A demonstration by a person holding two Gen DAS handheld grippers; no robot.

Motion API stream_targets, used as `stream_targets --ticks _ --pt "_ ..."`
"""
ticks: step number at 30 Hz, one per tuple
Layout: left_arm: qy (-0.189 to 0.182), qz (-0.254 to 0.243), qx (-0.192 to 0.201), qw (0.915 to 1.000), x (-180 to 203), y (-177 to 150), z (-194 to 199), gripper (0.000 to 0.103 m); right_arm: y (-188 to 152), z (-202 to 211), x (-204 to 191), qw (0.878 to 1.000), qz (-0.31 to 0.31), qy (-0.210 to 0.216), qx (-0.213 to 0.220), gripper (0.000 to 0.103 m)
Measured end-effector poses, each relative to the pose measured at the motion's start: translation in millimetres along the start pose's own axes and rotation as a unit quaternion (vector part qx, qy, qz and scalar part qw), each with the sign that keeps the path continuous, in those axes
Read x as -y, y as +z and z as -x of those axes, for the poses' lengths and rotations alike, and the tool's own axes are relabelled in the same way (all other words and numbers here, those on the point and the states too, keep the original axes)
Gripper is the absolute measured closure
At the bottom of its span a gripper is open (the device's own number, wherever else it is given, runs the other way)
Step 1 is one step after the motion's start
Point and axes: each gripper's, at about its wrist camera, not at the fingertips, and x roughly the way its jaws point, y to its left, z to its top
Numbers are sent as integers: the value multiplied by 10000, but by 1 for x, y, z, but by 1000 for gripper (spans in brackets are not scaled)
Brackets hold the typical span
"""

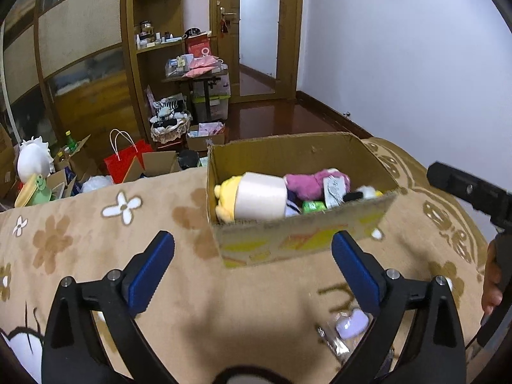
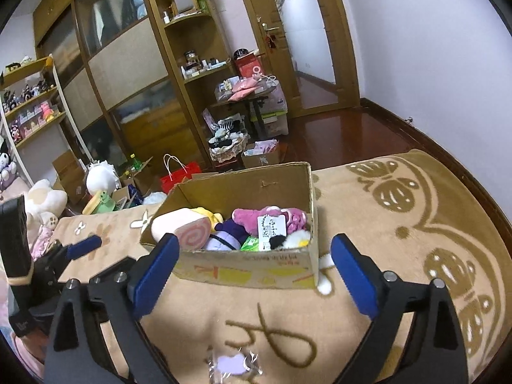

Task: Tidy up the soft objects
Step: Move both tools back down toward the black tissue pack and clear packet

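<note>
A cardboard box (image 1: 307, 240) (image 2: 249, 268) stands on the tan flowered blanket. It holds soft toys: a cream roll-cake plush (image 1: 260, 196) (image 2: 182, 227), a yellow plush (image 1: 224, 192), a pink plush (image 1: 315, 180) (image 2: 272, 216) with a white tag, and a black-and-white one (image 2: 288, 240). A small purple item in clear wrap (image 1: 350, 323) (image 2: 232, 363) lies on the blanket near me. My left gripper (image 1: 252, 265) is open and empty in front of the box. My right gripper (image 2: 254, 268) is open and empty, also facing the box.
The blanket (image 1: 80, 256) ends at a dark wooden floor (image 2: 345, 137). Beyond its far edge are a red bag (image 1: 126, 160), open cartons, a white plush (image 1: 33, 158), a basket of socks (image 1: 169, 121) and wooden shelves. My right gripper's body shows at the left view's right edge (image 1: 473, 192).
</note>
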Motion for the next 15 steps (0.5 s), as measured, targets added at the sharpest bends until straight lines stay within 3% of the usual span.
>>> stream_targets --ticks 15 --pt "-191 -137 -340 9991 24 -34 52 5 -25 43 -19 9999 75 0 -138 0"
